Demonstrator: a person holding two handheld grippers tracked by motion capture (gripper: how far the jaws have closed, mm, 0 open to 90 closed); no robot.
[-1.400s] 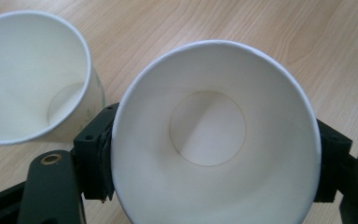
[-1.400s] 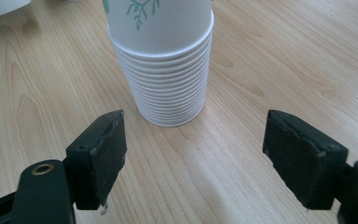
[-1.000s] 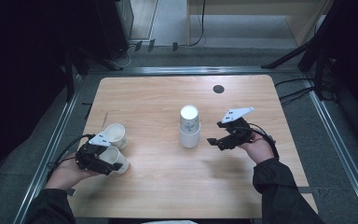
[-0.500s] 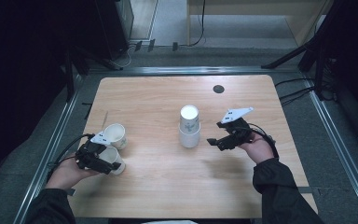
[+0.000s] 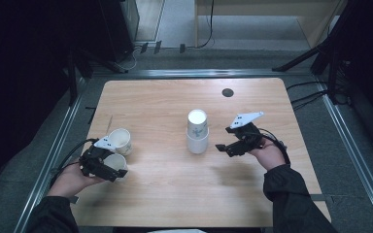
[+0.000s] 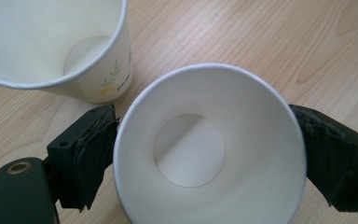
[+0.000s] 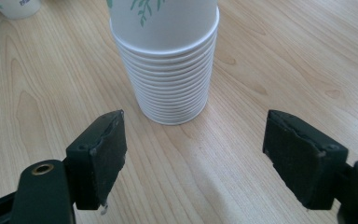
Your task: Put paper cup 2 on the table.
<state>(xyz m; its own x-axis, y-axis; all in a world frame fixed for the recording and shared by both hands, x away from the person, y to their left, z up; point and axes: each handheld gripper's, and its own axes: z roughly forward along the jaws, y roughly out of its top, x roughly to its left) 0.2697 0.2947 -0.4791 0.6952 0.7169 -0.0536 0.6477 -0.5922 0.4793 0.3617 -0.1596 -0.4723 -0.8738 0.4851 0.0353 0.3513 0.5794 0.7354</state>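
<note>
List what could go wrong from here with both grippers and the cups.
1. The left gripper has its jaws on either side of a thin paper cup; squeezing harder could crush it.
2. A second cup stands right beside the held one, so lifting or swinging could knock it over.
3. The right gripper is open in front of the inverted cup stack, which is tall and narrow; a one-sided push might topple it.

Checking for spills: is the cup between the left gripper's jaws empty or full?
Empty. The left gripper view looks straight into the cup and shows its bare white bottom, with no liquid inside.
</note>
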